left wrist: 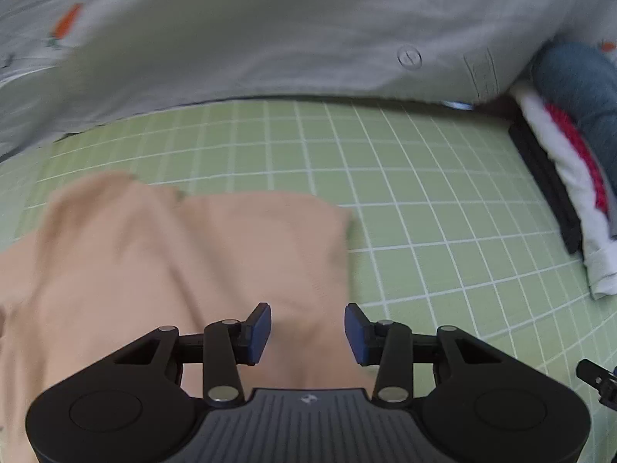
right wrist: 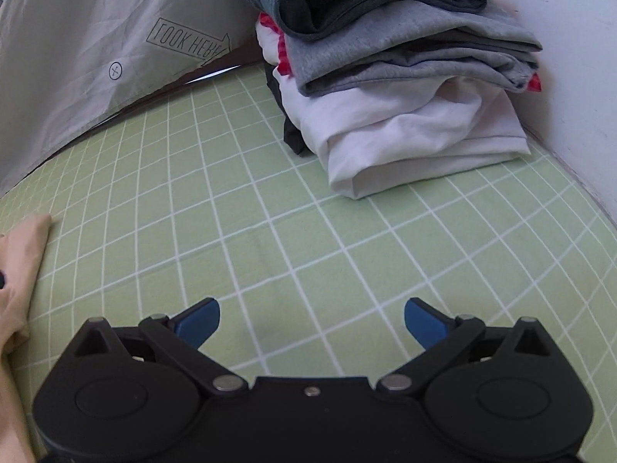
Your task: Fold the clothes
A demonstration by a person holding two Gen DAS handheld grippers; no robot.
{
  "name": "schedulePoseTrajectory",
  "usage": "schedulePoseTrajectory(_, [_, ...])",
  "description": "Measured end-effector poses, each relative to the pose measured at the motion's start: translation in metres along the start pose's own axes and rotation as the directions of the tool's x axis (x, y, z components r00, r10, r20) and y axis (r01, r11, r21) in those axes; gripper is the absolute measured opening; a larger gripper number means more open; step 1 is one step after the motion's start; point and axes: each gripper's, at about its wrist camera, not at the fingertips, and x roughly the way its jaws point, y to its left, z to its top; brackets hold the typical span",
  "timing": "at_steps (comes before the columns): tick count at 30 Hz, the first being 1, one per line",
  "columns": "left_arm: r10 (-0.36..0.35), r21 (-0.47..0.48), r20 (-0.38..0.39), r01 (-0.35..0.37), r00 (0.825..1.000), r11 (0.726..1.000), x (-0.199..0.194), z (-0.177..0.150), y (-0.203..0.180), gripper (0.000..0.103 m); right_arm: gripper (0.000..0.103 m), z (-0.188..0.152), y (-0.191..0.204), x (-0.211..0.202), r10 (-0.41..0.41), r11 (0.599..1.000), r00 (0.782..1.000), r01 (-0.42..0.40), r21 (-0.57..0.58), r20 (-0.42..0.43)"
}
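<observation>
A peach garment [left wrist: 162, 270] lies spread on the green checked sheet [left wrist: 424, 193] in the left wrist view; the picture is blurred. My left gripper [left wrist: 307, 332] is open and empty, its blue pads above the garment's right part. In the right wrist view, my right gripper [right wrist: 311, 322] is open and empty over bare green sheet [right wrist: 270, 212]. The peach garment's edge [right wrist: 19, 270] shows at the far left of that view.
A stack of folded clothes [right wrist: 405, 77], white, grey and dark blue, sits on the sheet at the back right beside a white wall [right wrist: 578, 58]; it also shows in the left wrist view [left wrist: 570, 162]. A grey printed cloth [left wrist: 270, 31] hangs along the back.
</observation>
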Motion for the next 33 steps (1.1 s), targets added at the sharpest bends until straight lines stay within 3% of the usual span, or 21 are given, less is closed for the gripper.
schedulePoseTrajectory(2, [0.007, 0.028, -0.022, -0.007, 1.0, 1.0, 0.016, 0.007, -0.009, 0.045, 0.103, 0.0, 0.0, 0.003, -0.003, 1.0, 1.0, 0.003, -0.001, -0.001])
schedulePoseTrajectory(5, [0.019, 0.099, -0.063, -0.012, 0.998, 0.995, 0.033, 0.01, -0.017, 0.058, 0.103, -0.002, 0.001, 0.006, -0.006, 1.0, 1.0, 0.006, 0.0, -0.007])
schedulePoseTrajectory(8, [0.042, 0.16, -0.033, -0.036, 0.999, 0.987, 0.036, 0.008, -0.025, 0.06, 0.103, -0.006, 0.002, 0.006, -0.004, 1.0, 1.0, 0.004, 0.007, -0.018])
schedulePoseTrajectory(10, [0.04, 0.147, -0.018, -0.037, 0.999, 0.988, 0.034, 0.006, -0.022, 0.051, 0.103, -0.009, 0.002, 0.003, 0.007, 1.0, 1.0, -0.007, 0.013, -0.021])
schedulePoseTrajectory(11, [0.055, 0.132, 0.0, -0.055, 0.998, 0.99, 0.033, 0.005, -0.019, 0.032, 0.103, -0.01, 0.004, 0.001, 0.005, 1.0, 1.0, -0.005, 0.009, -0.021])
schedulePoseTrajectory(12, [0.062, 0.116, 0.012, -0.063, 0.998, 0.991, 0.03, 0.005, -0.015, 0.017, 0.103, -0.012, 0.005, -0.001, 0.003, 1.0, 1.0, -0.003, 0.004, -0.02])
schedulePoseTrajectory(13, [0.046, 0.087, 0.017, -0.047, 0.999, 0.995, 0.028, 0.005, -0.007, 0.012, 0.103, -0.013, 0.007, -0.003, 0.002, 1.0, 1.0, -0.002, -0.003, -0.019])
schedulePoseTrajectory(17, [-0.052, -0.104, 0.073, 0.06, 0.996, 0.993, -0.003, 0.001, 0.034, 0.011, 0.103, -0.018, 0.016, -0.017, 0.003, 1.0, 1.0, -0.003, -0.03, -0.003])
schedulePoseTrajectory(23, [-0.152, -0.321, 0.201, 0.212, 0.968, 0.923, -0.074, -0.023, 0.115, 0.011, 0.103, -0.026, 0.038, -0.043, 0.007, 0.998, 0.999, -0.004, -0.066, 0.04])
schedulePoseTrajectory(28, [-0.055, -0.416, 0.229, 0.149, 0.972, 0.897, -0.109, -0.065, 0.188, 0.011, 0.103, -0.039, 0.072, -0.057, 0.027, 0.995, 0.998, -0.021, -0.101, 0.051])
schedulePoseTrajectory(33, [0.063, -0.522, 0.141, 0.02, 0.988, 0.853, -0.112, -0.118, 0.252, 0.003, 0.103, -0.05, 0.112, -0.07, 0.083, 0.99, 0.996, -0.077, -0.119, 0.045])
